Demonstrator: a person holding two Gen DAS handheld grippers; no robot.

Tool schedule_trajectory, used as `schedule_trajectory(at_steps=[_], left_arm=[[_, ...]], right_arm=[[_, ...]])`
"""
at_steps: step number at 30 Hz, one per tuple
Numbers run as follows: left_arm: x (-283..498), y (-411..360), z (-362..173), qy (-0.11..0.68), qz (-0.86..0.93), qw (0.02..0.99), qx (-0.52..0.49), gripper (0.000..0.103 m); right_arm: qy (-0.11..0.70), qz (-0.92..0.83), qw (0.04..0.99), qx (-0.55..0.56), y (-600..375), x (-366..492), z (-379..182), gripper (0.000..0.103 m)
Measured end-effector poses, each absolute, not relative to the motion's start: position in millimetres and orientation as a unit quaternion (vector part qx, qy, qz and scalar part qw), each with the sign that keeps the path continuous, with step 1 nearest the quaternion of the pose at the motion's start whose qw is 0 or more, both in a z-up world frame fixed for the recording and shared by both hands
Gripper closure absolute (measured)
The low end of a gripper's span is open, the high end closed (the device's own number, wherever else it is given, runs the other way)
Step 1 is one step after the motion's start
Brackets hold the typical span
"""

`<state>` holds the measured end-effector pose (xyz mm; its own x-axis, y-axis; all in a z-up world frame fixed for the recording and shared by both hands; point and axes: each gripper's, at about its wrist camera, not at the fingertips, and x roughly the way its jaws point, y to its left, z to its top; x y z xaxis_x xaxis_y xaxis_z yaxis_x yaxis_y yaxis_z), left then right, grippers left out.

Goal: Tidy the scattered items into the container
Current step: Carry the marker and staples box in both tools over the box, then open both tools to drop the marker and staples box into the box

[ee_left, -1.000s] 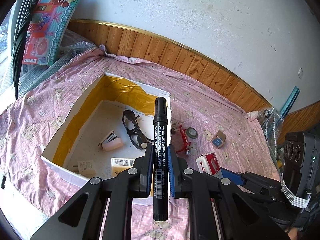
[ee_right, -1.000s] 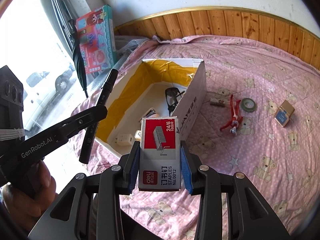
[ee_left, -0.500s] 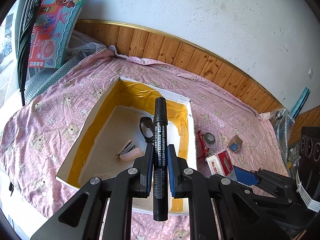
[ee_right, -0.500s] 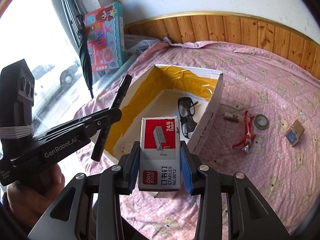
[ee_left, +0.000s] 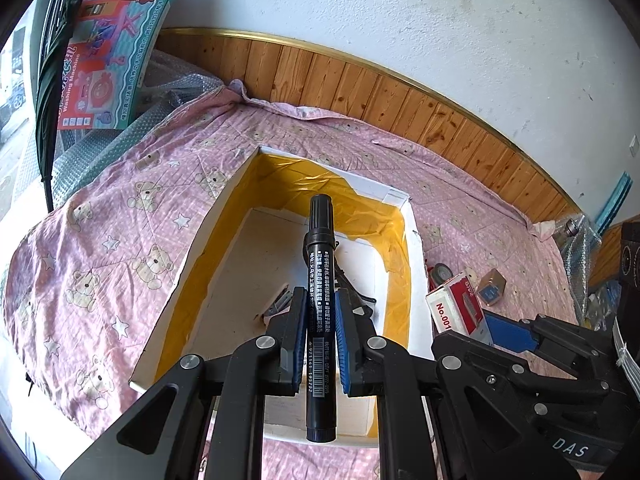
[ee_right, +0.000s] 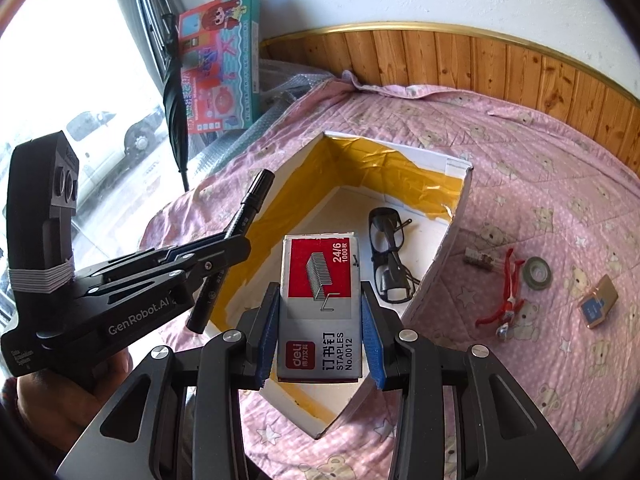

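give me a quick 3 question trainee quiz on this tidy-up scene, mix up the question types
1. True or false: the left gripper is shut on a black marker.
2. Multiple choice: what does the right gripper hold? A) roll of tape B) staples box C) glasses
3. Short answer: name one item lying on the pink bedspread, outside the white box.

Key
1. True; the marker is clamped between the blue pads above the box.
2. B; the glasses already lie inside the box.
3. Any of: tape roll, red tool, small tan box.
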<state>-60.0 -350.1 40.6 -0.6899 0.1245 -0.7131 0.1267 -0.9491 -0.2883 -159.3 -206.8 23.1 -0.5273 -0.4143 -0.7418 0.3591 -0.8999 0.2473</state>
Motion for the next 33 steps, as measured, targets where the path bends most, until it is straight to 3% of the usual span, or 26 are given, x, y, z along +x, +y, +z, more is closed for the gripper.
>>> schedule_trajectory(at_steps=[14,33], left_arm=[[-65,-380,30,0.185,-0.886,0.000,0.425,0.089],[-79,-368,5,0.139,-0.870,0.000,0.473,0.089]], right_arm=[[0.007,-0.847,0.241,0.474,-231,-227,19,0.064],[0.036,-0.811,0.244,0.530,-276,-316,-3,0.064]])
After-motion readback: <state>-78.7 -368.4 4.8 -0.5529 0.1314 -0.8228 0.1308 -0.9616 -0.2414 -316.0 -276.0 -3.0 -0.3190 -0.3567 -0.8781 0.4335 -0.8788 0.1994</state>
